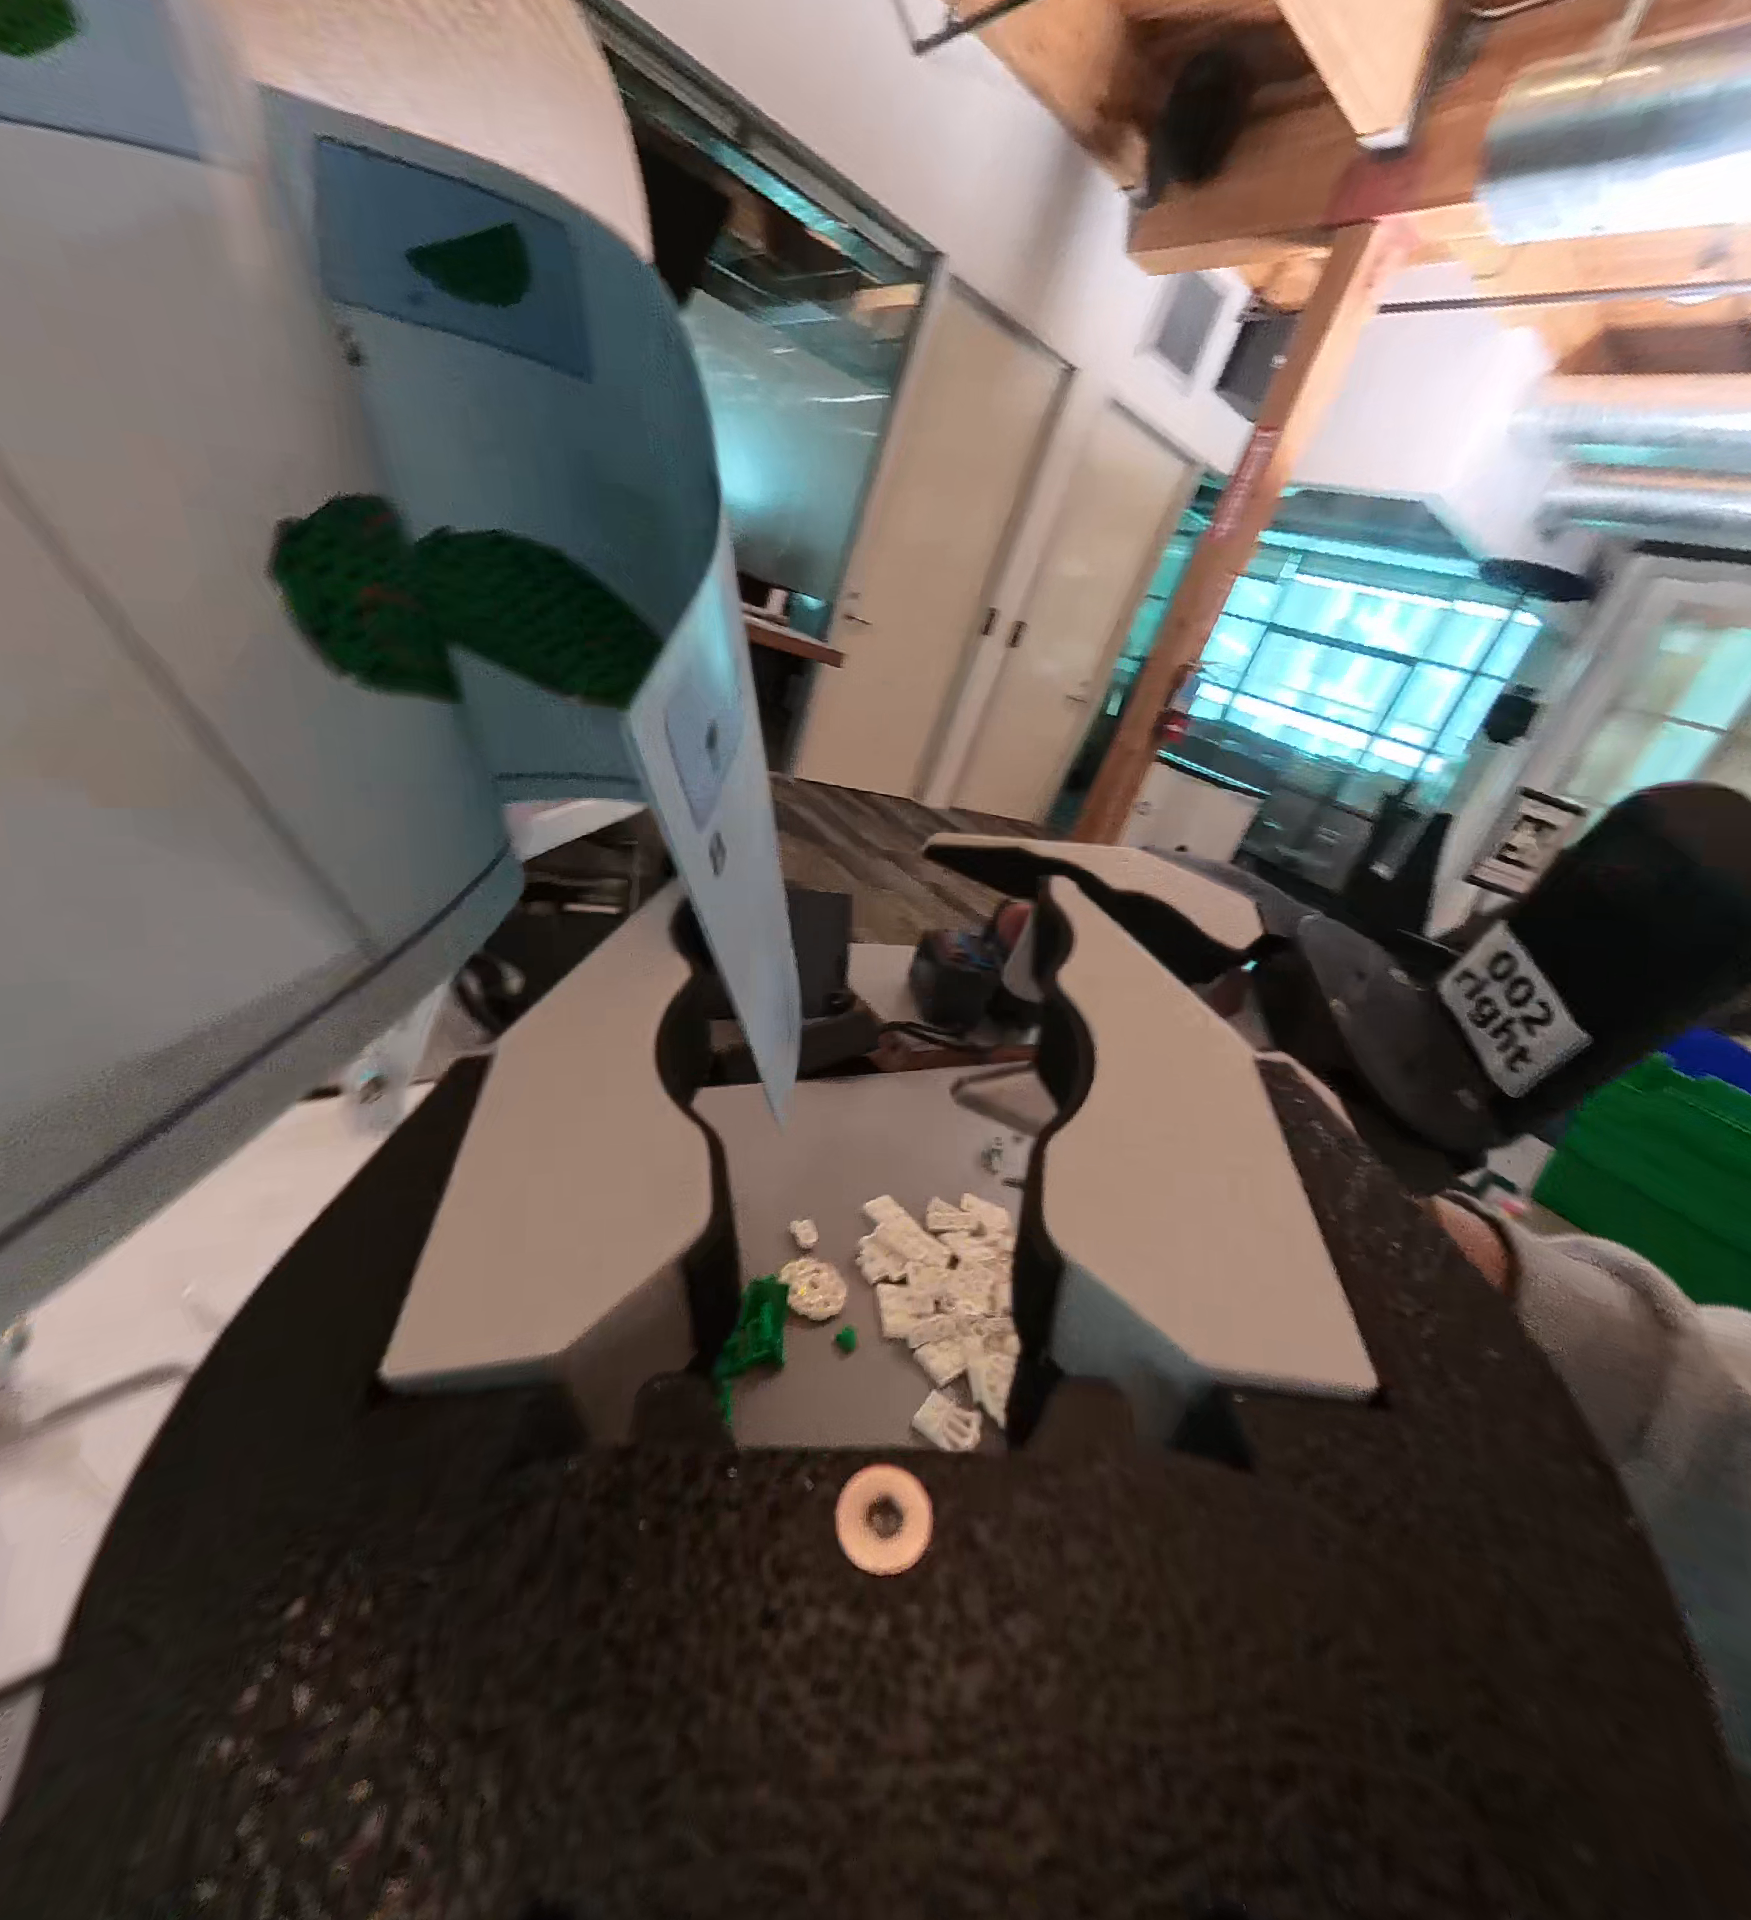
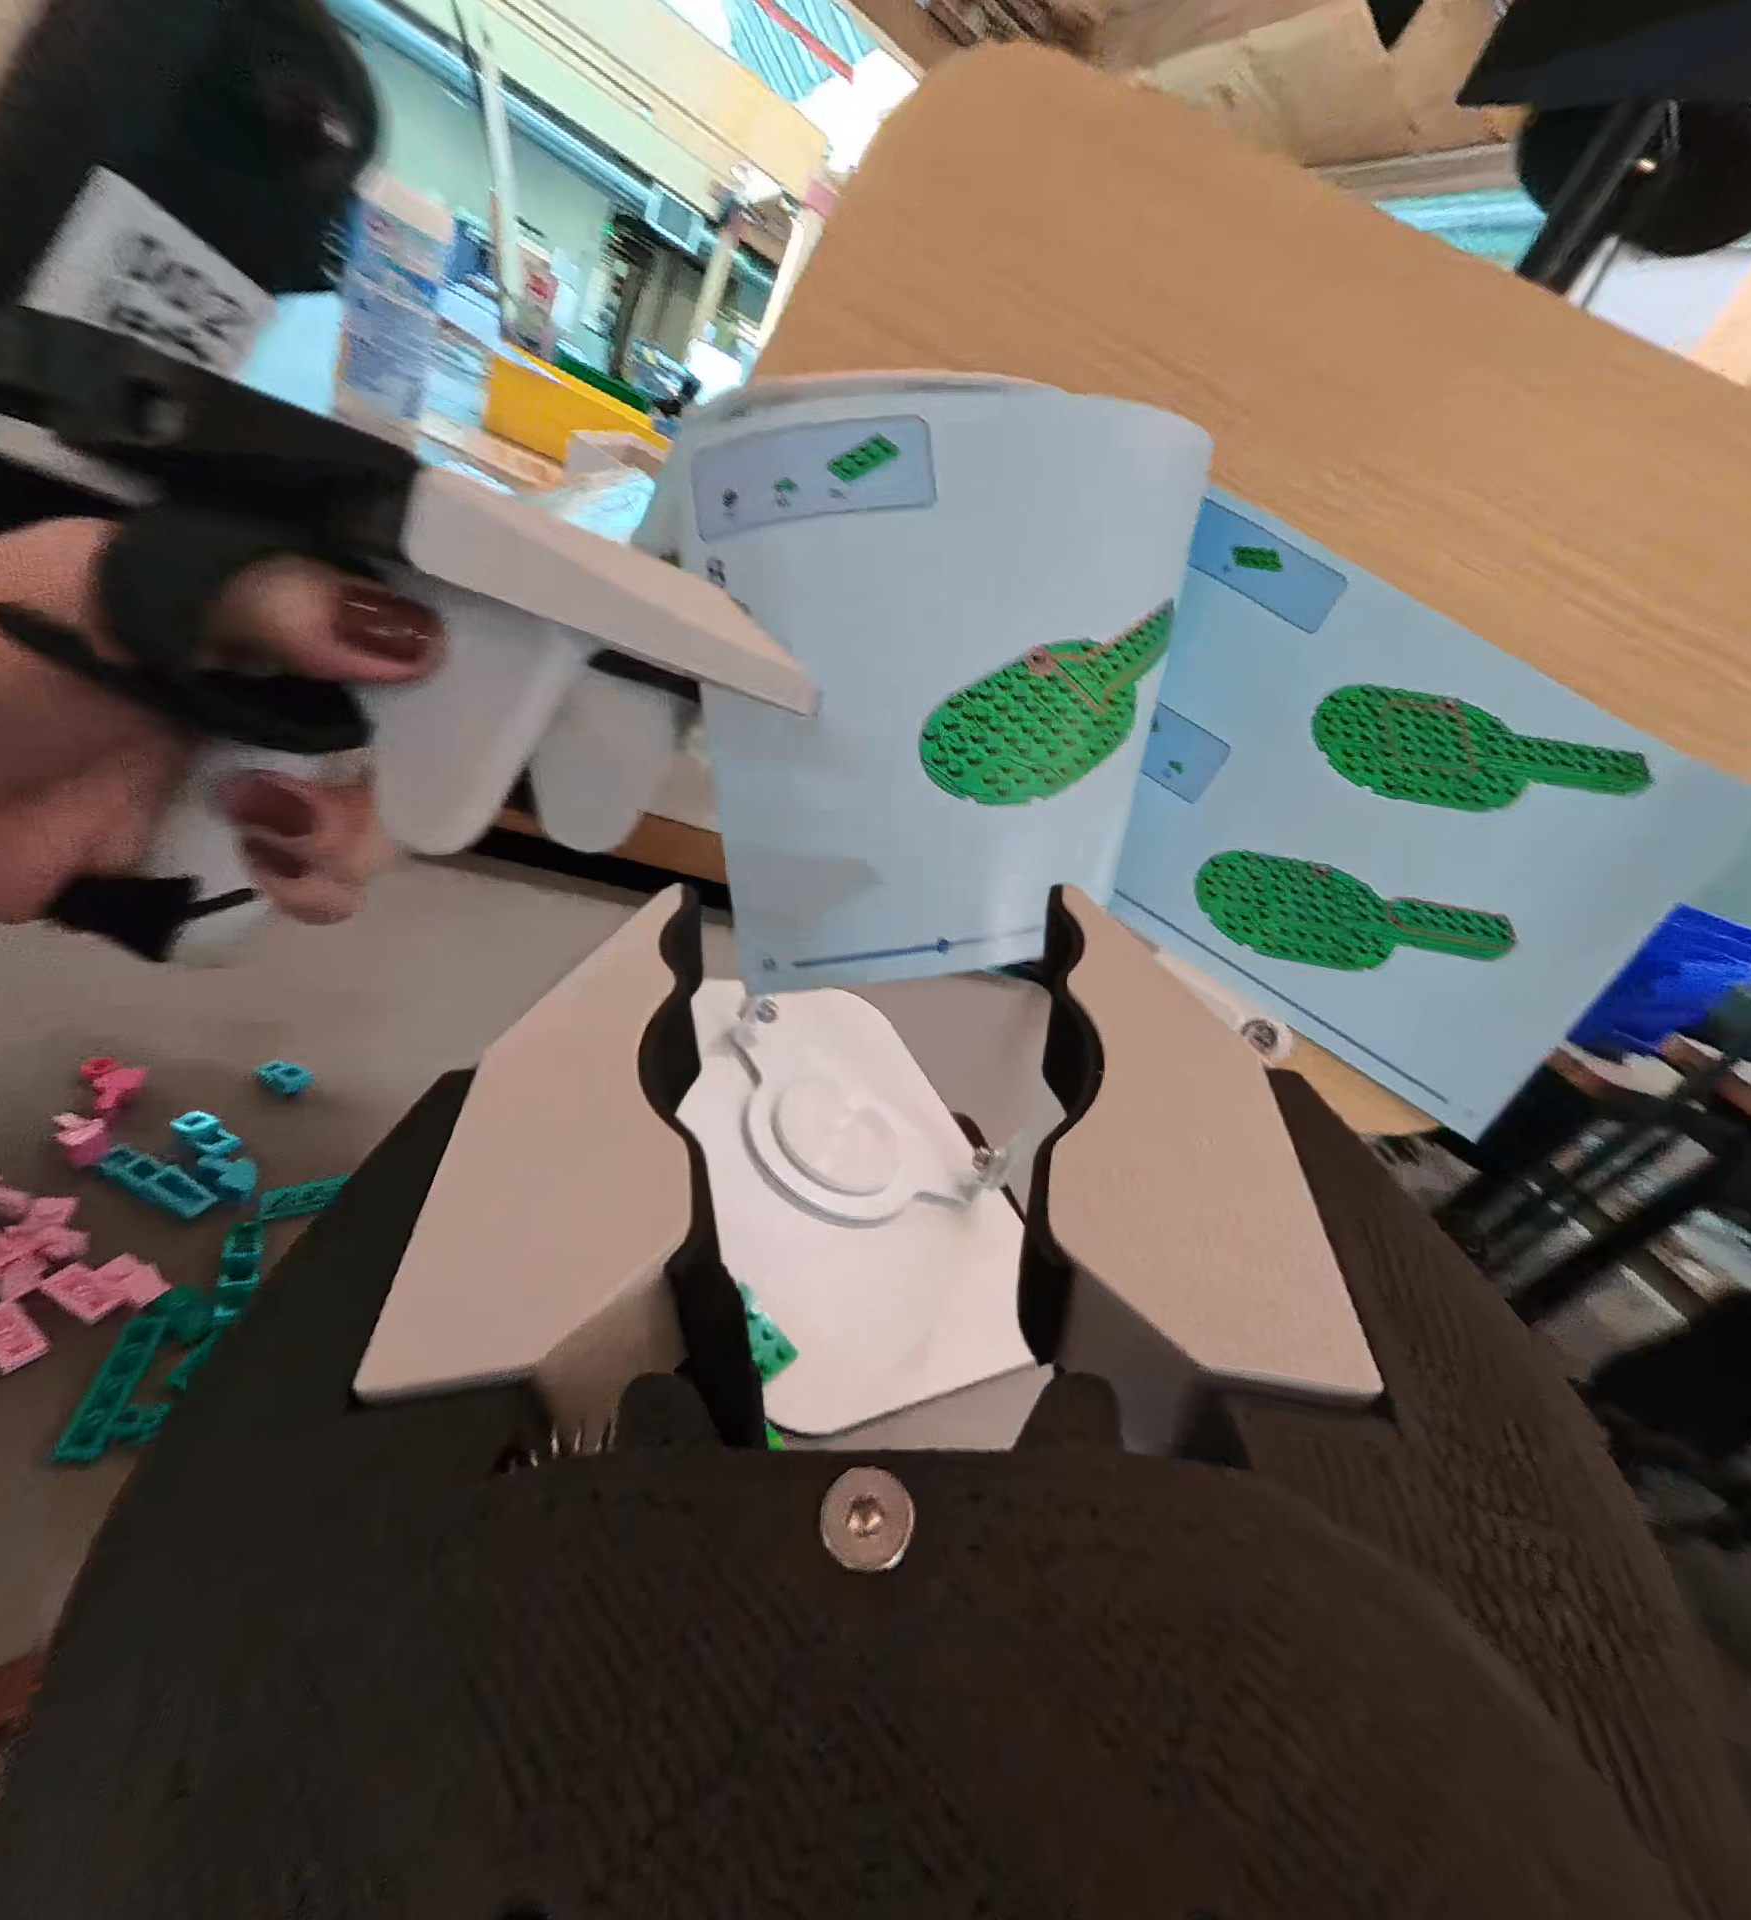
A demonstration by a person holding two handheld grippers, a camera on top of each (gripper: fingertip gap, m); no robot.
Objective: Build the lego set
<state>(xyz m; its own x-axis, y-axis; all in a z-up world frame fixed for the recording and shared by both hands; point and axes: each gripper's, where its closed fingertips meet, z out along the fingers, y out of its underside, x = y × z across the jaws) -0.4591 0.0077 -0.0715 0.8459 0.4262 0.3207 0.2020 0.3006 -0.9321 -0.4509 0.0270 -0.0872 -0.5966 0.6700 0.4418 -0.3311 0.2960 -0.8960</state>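
An open instruction booklet point(image 2: 1422, 790) with pictures of green plates stands on a white stand point(image 2: 850, 1195). One of its pages point(image 2: 944, 675) is curled up and loose. My right gripper point(image 2: 871, 914) is open, and the page's lower edge hangs between its fingertips, unpinched. My left gripper point(image 1: 866, 925) is open; the same page's edge point(image 1: 746, 914) hangs just inside its left finger point(image 1: 590, 1091), far from the right finger. The left gripper also shows in the right wrist view point(image 2: 580, 675), held by a hand beside the page. The right gripper's fingers point(image 1: 1141, 904) show in the left wrist view.
White bricks point(image 1: 954, 1288) and green bricks point(image 1: 757, 1340) lie on the grey table below the left gripper. Pink bricks point(image 2: 29, 1288) and teal bricks point(image 2: 175, 1174) lie at the left. A cardboard sheet point(image 2: 1266, 312) stands behind the booklet. A blue bin point(image 2: 1671, 977) sits at the right. The grippers are tip to tip, or close to it.
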